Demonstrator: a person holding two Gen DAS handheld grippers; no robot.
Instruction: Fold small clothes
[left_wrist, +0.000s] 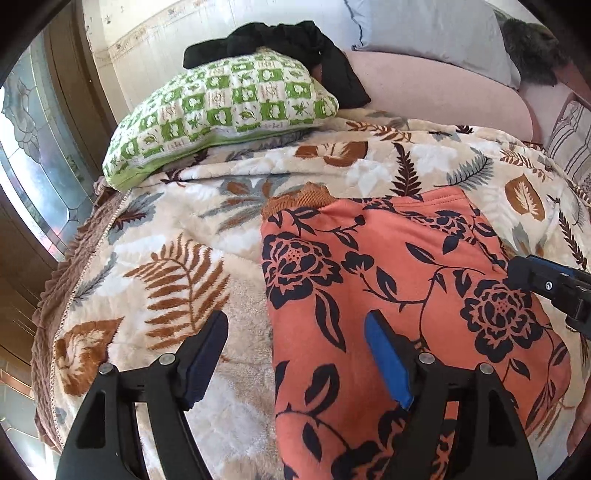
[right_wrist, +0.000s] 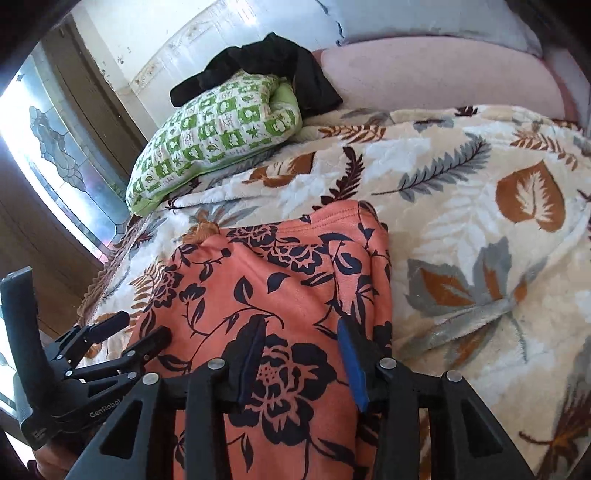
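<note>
Closest to me, the left gripper (left_wrist: 295, 354) hangs low over the bed with its jaws spread wide, holding nothing; one blue-padded finger sits above the orange cloth, the other above the bare blanket beside it. The right gripper (right_wrist: 301, 356) hovers just above the same cloth, jaws parted and released, both fingers over the fabric near its right edge. Whether either pad actually touches the cloth, I cannot tell.

The task's thing, an orange floral garment (left_wrist: 399, 295) printed with dark navy roses and leaves, lies on the bed already doubled into a long, fairly flat shape, running away from the grippers. A frilled tan edge peeks out at its far left corner.

Under it spreads a plush cream blanket (right_wrist: 480, 229) patterned with brown and grey leaves, trimmed with a brown ruffle along the left side.

Further back, a green-and-white checked pillow (left_wrist: 221, 110) rests tilted at the head of the bed, with a crumpled black garment (left_wrist: 288, 40) draped over its top. Beside them lies a pale pink cushion (right_wrist: 443, 77). On the left, a patterned glass window (right_wrist: 62, 155) lets in bright light.
</note>
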